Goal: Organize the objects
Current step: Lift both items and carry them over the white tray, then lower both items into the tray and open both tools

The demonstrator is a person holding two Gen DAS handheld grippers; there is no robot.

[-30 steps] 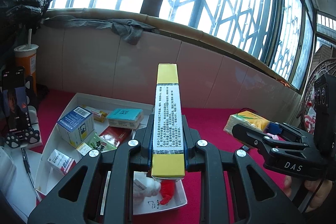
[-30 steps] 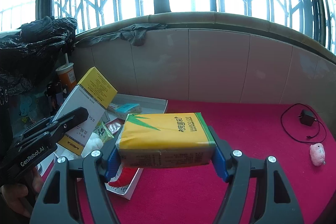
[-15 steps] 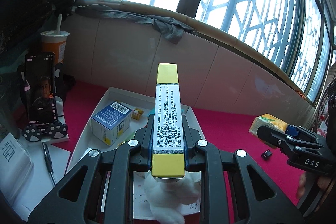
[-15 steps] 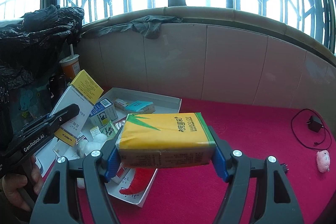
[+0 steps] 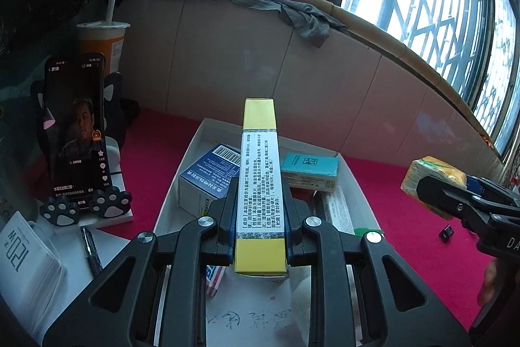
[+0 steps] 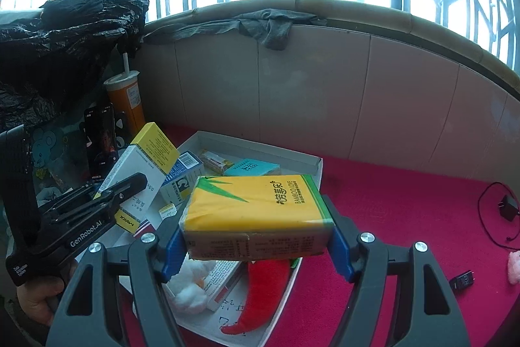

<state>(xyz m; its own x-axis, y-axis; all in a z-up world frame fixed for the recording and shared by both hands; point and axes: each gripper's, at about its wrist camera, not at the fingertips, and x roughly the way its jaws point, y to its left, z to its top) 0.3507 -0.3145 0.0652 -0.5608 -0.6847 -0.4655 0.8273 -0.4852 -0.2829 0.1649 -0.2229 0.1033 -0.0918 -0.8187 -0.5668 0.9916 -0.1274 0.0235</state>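
As before, medicine box [image 5: 260, 184] gripped, tray [image 5: 354, 184] nearer.

I see a red-covered table [image 6: 390, 200] carrying a white tray [image 6: 312, 163], a charger [image 6: 507, 207] with its cord, a small black plug [image 6: 463, 280], a pink toy [image 6: 515, 262], a phone stand [image 5: 87, 207] and a pen [image 5: 91, 252].

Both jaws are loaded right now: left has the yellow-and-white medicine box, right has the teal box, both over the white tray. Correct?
Not quite. The right gripper holds the yellow tissue pack, as the right wrist view shows; the teal box lies in the white tray. The left gripper does hold the medicine box.
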